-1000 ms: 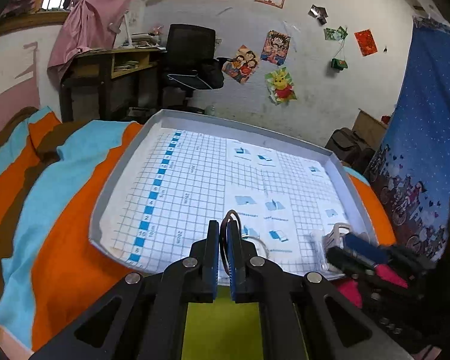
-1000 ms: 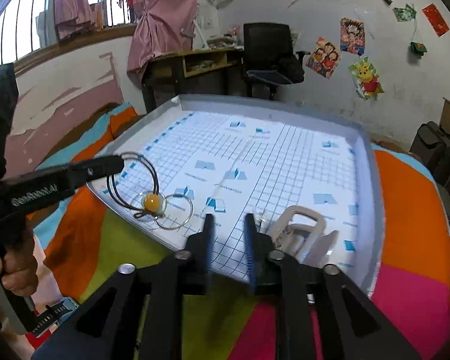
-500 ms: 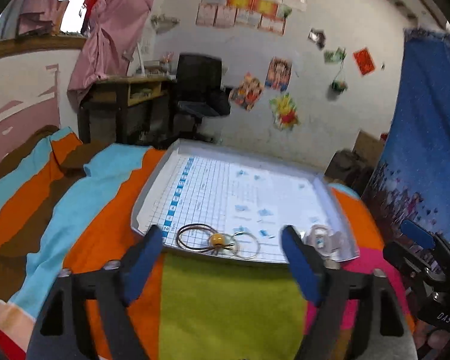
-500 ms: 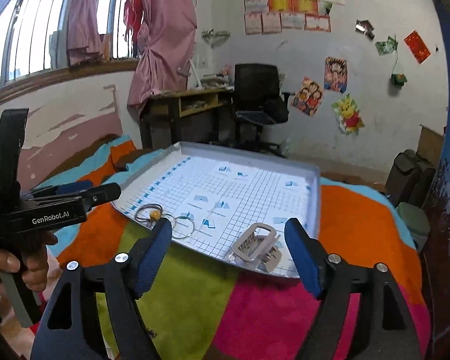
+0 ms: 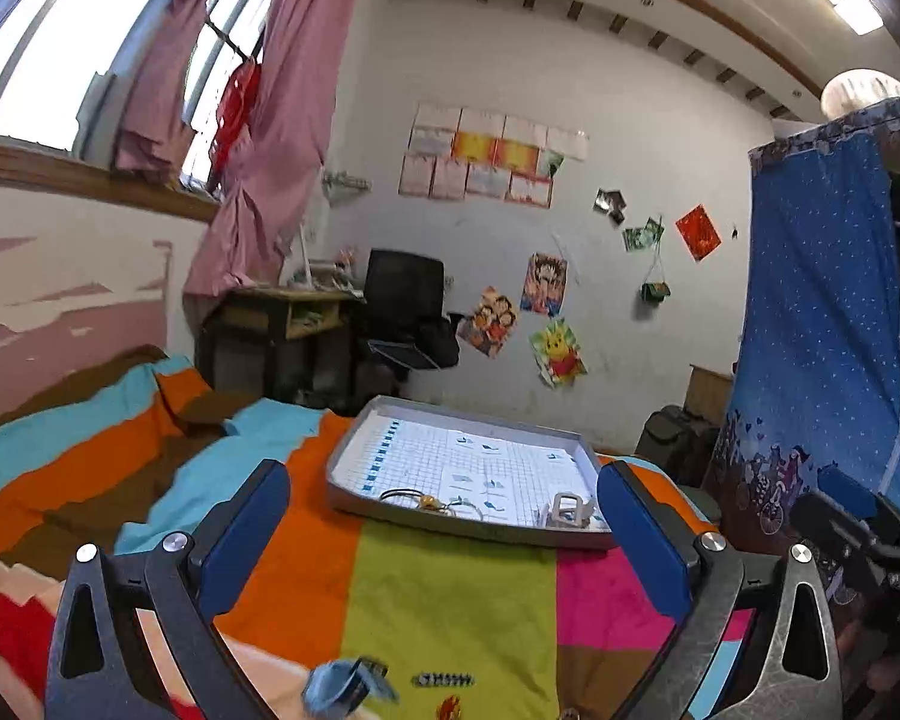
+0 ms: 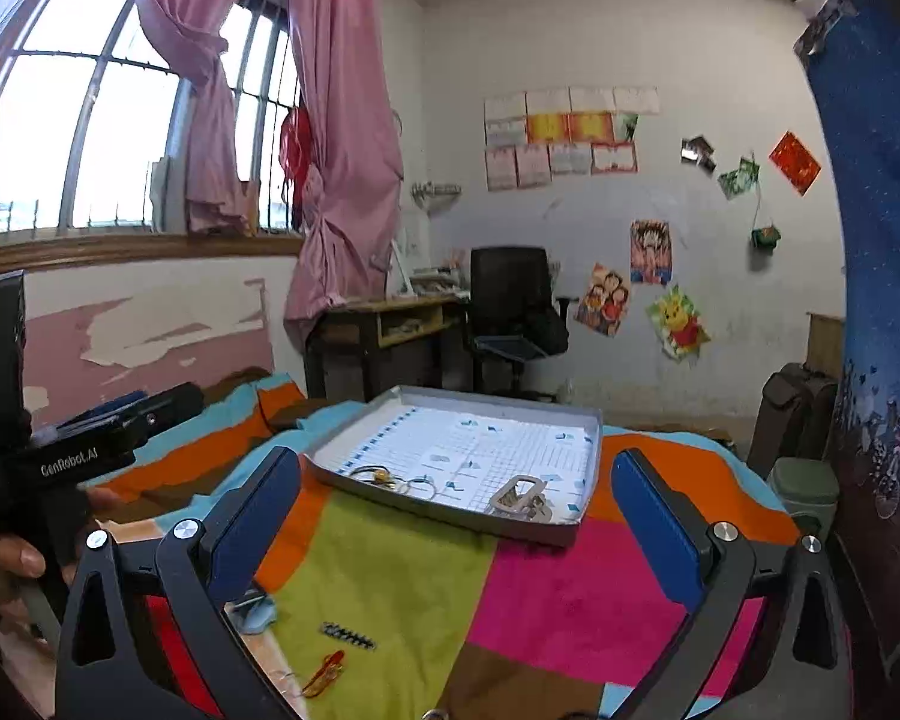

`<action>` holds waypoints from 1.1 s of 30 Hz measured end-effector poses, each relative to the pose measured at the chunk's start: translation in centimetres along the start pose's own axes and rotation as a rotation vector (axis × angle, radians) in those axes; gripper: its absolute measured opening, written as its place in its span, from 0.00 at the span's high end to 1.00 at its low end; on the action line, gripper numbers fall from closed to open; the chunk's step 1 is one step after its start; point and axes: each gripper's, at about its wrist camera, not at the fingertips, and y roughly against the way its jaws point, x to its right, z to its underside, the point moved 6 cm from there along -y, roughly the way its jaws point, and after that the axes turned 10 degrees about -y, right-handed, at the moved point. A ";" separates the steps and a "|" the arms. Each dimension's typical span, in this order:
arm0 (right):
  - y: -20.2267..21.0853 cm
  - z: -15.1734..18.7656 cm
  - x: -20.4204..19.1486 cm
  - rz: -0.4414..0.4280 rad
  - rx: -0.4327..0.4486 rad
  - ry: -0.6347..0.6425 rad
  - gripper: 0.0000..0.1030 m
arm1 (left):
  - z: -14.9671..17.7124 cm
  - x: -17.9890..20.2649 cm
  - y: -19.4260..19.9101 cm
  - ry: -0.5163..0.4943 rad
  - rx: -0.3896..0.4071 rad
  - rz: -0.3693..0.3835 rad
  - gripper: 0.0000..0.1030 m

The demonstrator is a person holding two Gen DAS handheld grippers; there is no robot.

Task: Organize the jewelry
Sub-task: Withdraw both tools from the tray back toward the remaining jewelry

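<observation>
Right wrist view showed both grippers (image 6: pixel 456 516) gaping empty, tray (image 6: pixel 594 468) loaded; next came the comb (image 6: pixel 348 636).

One tray (image 6: pixel 570 531), two hair clips (image 6: pixel 522 495) (image 6: pixel 348 636), one beaded hair tie (image 6: pixel 381 476), one orange pin (image 6: pixel 324 673)

bedroom, bed (image 6: pixel 390 588), desk (image 6: pixel 384 315), posters (image 6: pixel 651 252)

On my left tongs (image 6: pixel 120 420), at the near left, I read "GenRobot.AI" in white; no other writing is legible.
</observation>
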 end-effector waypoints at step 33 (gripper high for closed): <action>10.1 13.4 0.6 0.071 -0.149 -0.027 0.01 | 12.8 0.1 8.7 -0.128 -0.225 -0.044 0.00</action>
